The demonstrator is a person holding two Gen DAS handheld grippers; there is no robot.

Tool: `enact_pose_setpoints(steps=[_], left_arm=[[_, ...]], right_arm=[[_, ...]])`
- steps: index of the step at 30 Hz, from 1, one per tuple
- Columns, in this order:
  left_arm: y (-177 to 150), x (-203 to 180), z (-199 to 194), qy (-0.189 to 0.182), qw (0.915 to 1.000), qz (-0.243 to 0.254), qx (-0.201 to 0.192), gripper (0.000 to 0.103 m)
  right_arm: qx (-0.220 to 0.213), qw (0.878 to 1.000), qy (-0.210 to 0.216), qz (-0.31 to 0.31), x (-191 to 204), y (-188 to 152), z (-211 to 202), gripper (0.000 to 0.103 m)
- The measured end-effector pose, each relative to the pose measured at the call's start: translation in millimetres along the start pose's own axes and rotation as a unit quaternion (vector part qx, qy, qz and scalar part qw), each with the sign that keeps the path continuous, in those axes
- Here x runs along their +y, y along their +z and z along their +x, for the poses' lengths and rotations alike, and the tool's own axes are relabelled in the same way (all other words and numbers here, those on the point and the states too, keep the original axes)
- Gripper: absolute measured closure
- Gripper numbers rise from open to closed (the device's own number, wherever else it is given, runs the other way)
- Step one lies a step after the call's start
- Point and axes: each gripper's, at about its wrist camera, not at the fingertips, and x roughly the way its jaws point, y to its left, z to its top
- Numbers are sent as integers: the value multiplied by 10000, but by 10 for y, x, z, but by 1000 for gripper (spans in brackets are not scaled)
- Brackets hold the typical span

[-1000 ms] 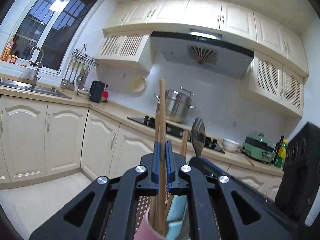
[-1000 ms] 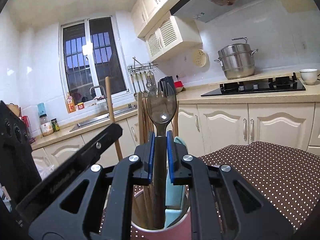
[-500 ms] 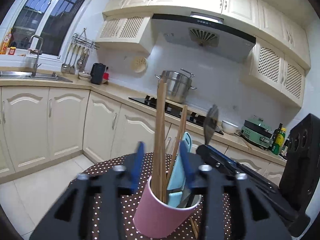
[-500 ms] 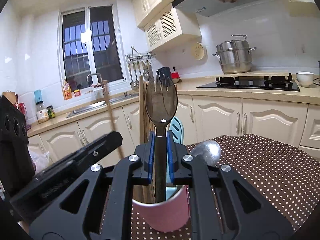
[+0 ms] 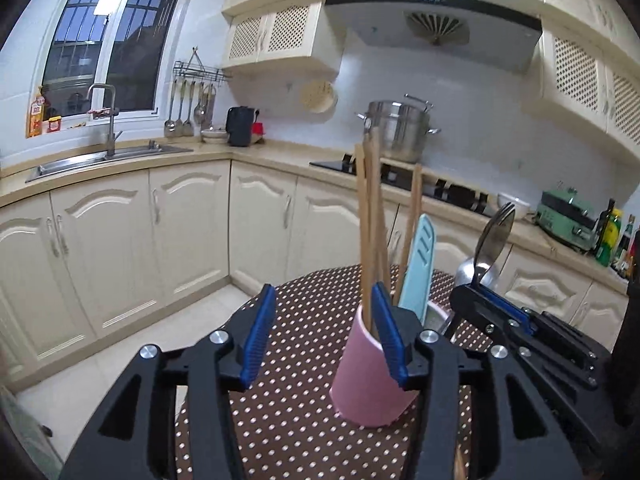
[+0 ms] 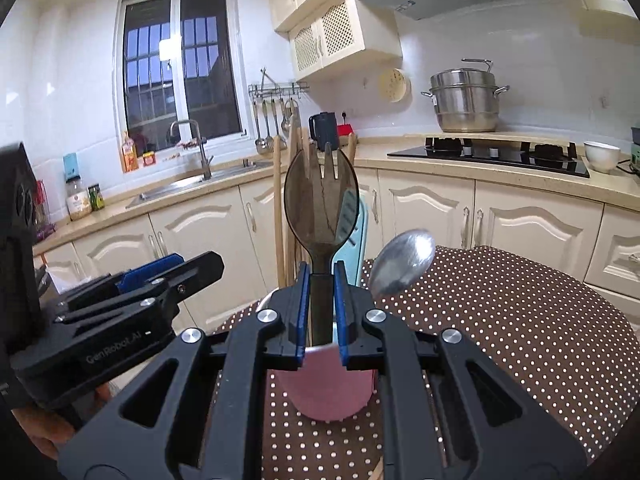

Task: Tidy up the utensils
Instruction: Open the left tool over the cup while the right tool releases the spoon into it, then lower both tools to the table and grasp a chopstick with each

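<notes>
A pink cup [image 5: 368,372] stands on the dotted tablecloth and holds wooden chopsticks [image 5: 366,220], a light blue utensil [image 5: 418,264] and a metal spoon [image 5: 468,272]. My left gripper [image 5: 324,336] hangs just in front of the cup, its jaws opening, with nothing between them. My right gripper [image 6: 320,312] is shut on the handle of a dark spork [image 6: 320,200], held upright over the pink cup [image 6: 332,392]. The spork's lower end is hidden behind the fingers. The left gripper [image 6: 160,276] shows at the left of the right wrist view.
The table [image 6: 500,320] wears a brown cloth with white dots. Cream cabinets [image 5: 180,240] run behind it, with a sink [image 5: 100,160], a hob [image 6: 488,152] and a steel pot [image 6: 464,100] on the counter. A black box [image 5: 632,320] stands at the right edge.
My left gripper let go of the chopstick, opened wide and drew back from the cup; the chopstick now stands in it. The right gripper drew back slightly, still holding the spork.
</notes>
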Motion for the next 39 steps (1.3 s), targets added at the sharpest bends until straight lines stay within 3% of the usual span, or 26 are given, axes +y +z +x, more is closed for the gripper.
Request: enact_pose_setpoints(steps=[14, 18, 22, 24, 29, 35, 39], left_arm=[[-30, 47, -219, 181, 9995, 169, 170, 42], [-21, 44, -311, 186, 9996, 155, 146, 41], [-12, 32, -426, 177, 9996, 175, 91, 39], [-8, 4, -495, 169, 9997, 188, 58, 38], [5, -75, -596, 109, 9996, 255, 78, 37], [-40, -263, -628, -262, 9985, 309, 378, 33], [-158, -439, -505, -579, 9929, 408, 960, 31]], right_arm=[[209, 9997, -123, -15, 81, -74, -52, 90], [168, 9998, -123, 15, 92, -52, -122, 79], [103, 9999, -125, 19, 99, -14, -236, 75], [21, 9999, -118, 64, 81, 13, -313, 55], [-42, 9998, -145, 118, 13, 53, -518, 55], [83, 9987, -385, 325, -227, -5, -760, 52], [370, 9967, -562, 445, -386, -161, -831, 48]])
